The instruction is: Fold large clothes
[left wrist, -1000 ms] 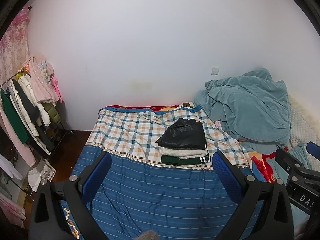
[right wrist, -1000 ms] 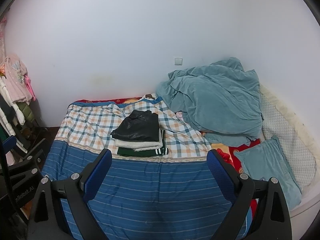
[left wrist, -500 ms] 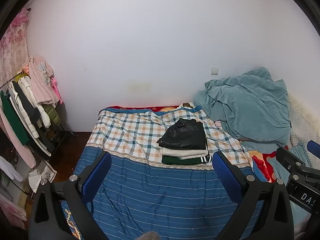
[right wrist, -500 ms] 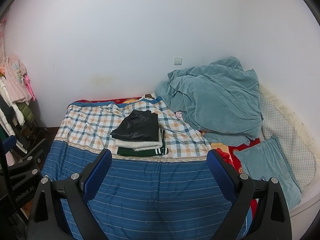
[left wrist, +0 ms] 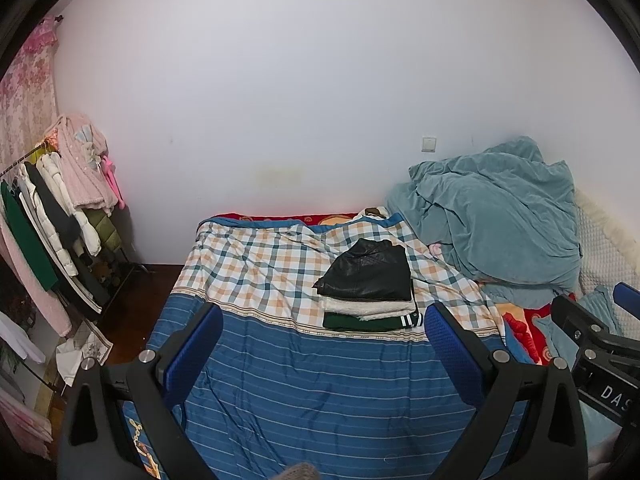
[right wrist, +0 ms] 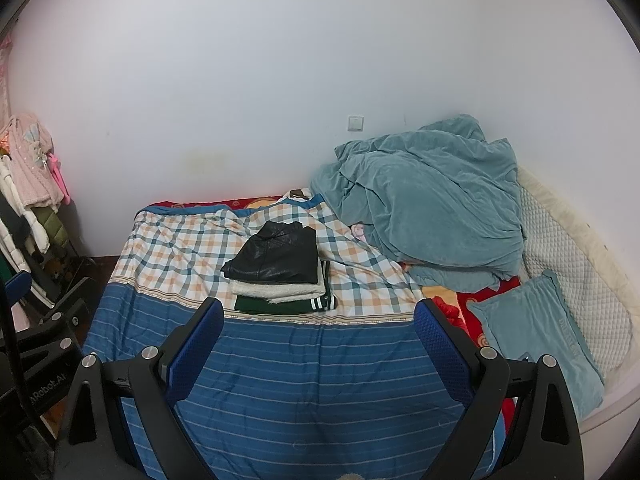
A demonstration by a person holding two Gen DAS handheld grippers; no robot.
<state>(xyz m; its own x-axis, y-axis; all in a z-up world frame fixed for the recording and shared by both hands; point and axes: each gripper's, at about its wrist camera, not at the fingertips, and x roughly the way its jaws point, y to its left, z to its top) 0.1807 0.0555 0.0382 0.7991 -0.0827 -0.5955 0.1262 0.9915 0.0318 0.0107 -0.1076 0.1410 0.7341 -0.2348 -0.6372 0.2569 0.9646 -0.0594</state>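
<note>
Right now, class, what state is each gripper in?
Left gripper: open, holding nothing, above the bed.
Right gripper: open, holding nothing.

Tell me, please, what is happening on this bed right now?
Nothing is being handled at this moment. The left tool and right tool both hang open above the striped blue bedspread. Farther back, a stack of three folded garments sits on the checked part: black on top, cream in the middle, green below. A rumpled teal blanket lies unfolded beside it.

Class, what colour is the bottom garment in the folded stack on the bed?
Dark green with white-striped trim, clearest in the right wrist view.
</note>
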